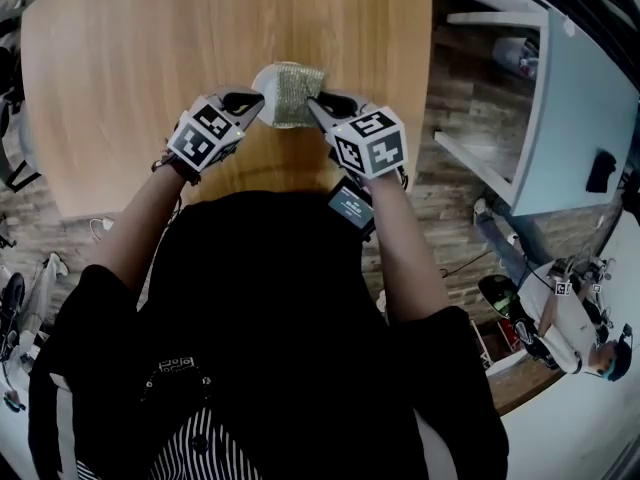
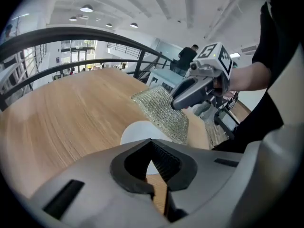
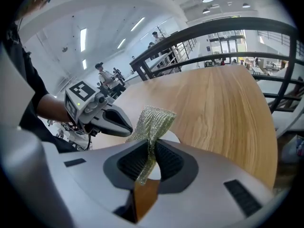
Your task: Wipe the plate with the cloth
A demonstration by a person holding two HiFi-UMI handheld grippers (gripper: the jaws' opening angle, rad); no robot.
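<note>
Table: round-cornered pale wood top point(image 1: 120, 68), bare apart from the items below.
Plate: small white plate point(image 1: 265, 76) near the table's front edge, just ahead of the person's chest and between the two grippers.
Cloth: coarse, glittery green-gold mesh cloth point(image 1: 292, 93), draped over the plate's right part and touching it. It hides that side of the plate.
Left gripper: left gripper point(image 1: 250, 100) reaches the plate's left rim. In its own view the jaws are drawn narrow, and a white sliver of plate shows between them, so it seems to pinch the rim, though the gripper body blocks the contact.
Right gripper: right gripper point(image 1: 318, 106) has its jaws closed tight on a fold of the cloth, which stands up from between the pads point(image 3: 152, 125).
Obstructions: both gripper bodies cover the near edge of the plate in their own views.
Surroundings, right: white cabinet point(image 1: 570, 108) beside the table, on a wood-plank floor.
Surroundings, far: dark curved railing point(image 3: 213, 32) past the table. People point(image 3: 99, 72) stand well apart in the bright hall under ceiling lights point(image 2: 86, 8).
</note>
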